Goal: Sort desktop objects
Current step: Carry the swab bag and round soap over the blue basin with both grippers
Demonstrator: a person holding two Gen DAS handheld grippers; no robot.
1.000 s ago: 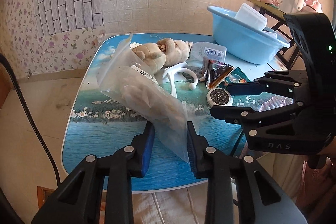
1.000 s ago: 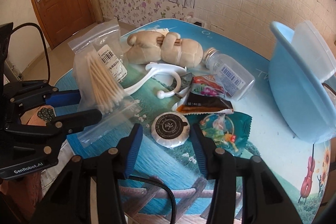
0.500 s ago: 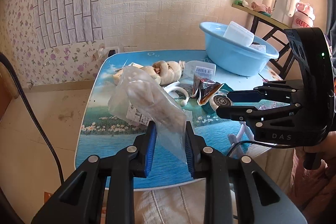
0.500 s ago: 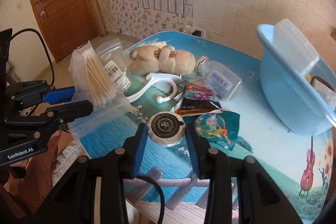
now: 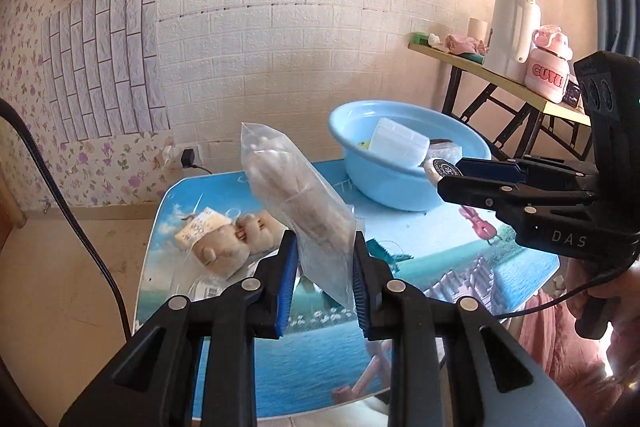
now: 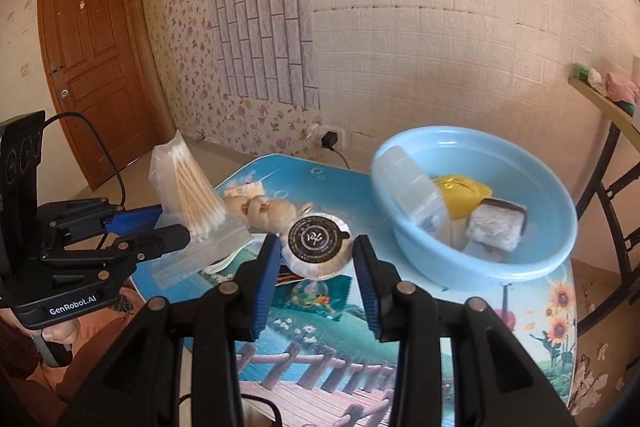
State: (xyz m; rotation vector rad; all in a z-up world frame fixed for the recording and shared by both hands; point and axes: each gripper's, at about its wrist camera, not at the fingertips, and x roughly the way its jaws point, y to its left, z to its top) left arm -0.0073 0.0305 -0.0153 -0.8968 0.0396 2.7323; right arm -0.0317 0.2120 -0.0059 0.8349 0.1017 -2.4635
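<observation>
My left gripper (image 5: 325, 279) is shut on a clear zip bag of cotton swabs (image 5: 296, 199) and holds it above the table; the bag also shows in the right wrist view (image 6: 188, 199). My right gripper (image 6: 316, 267) is shut on a round wrapped soap (image 6: 318, 245) with a black label, lifted above the table near the blue basin (image 6: 532, 259). The soap shows at the right gripper's tips in the left wrist view (image 5: 440, 169). The basin (image 5: 360, 179) stands at the table's far right.
The basin holds a clear plastic box (image 6: 412, 187), a yellow item (image 6: 464, 193) and a wrapped dark block (image 6: 496, 227). A beige plush toy (image 5: 236, 239) and snack packets (image 6: 316, 297) lie on the scenic-print table (image 5: 304, 347). A side table with a kettle (image 5: 512, 35) stands at the right.
Both grippers have risen well above the table. The right gripper closed on the round soap and lifted it toward the basin. The left still holds the swab bag, now higher.
</observation>
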